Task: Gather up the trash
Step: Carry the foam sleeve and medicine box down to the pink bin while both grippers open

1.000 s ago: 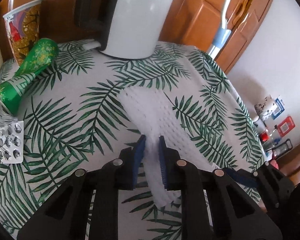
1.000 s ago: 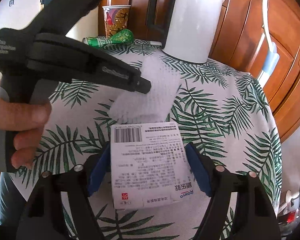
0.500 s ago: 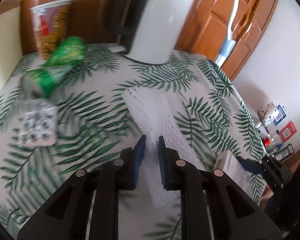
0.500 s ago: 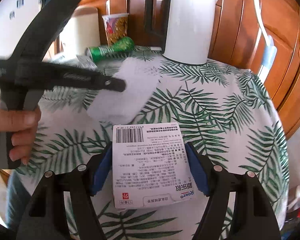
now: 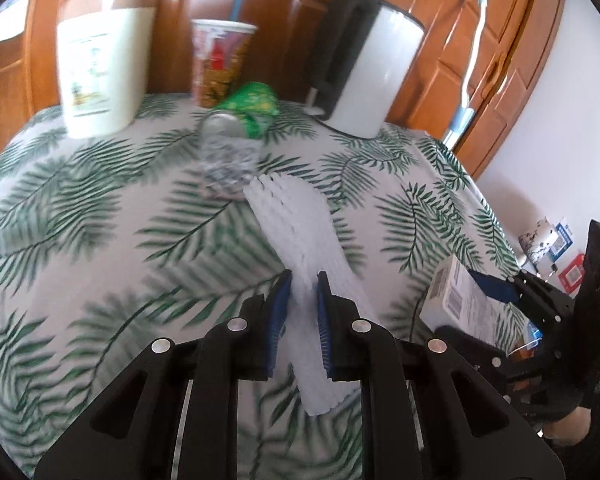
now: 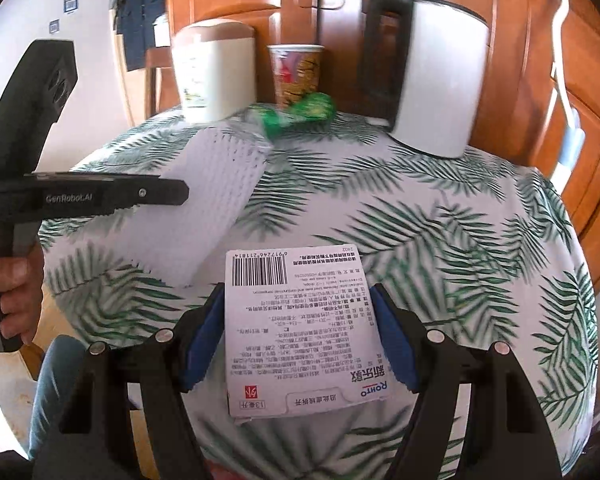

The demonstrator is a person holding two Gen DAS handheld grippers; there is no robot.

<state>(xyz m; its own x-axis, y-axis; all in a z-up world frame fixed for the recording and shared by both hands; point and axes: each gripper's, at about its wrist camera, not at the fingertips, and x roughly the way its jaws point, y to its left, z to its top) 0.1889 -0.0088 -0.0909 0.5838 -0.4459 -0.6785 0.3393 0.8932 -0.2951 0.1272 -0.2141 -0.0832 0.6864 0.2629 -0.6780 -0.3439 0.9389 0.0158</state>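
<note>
My left gripper (image 5: 301, 280) is shut on a white foam net sleeve (image 5: 300, 220) and holds it above the leaf-print tablecloth (image 5: 100, 220); the sleeve also shows in the right wrist view (image 6: 196, 208). My right gripper (image 6: 300, 300) is shut on a white medicine box (image 6: 300, 328) with a barcode, held over the table's near edge; the box also shows in the left wrist view (image 5: 456, 292). A crushed green can (image 5: 244, 112) and a blister pack (image 5: 228, 168) lie at the back of the table.
A beige lidded bin (image 5: 100, 64), a paper cup (image 5: 220, 60) and a white kettle (image 5: 372, 68) stand along the back edge by wooden cabinets. The table edge drops off at right toward floor clutter (image 5: 552, 244).
Both grippers have pulled back and up from the table with their loads. The left one has swung left, so the bin has come into view.
</note>
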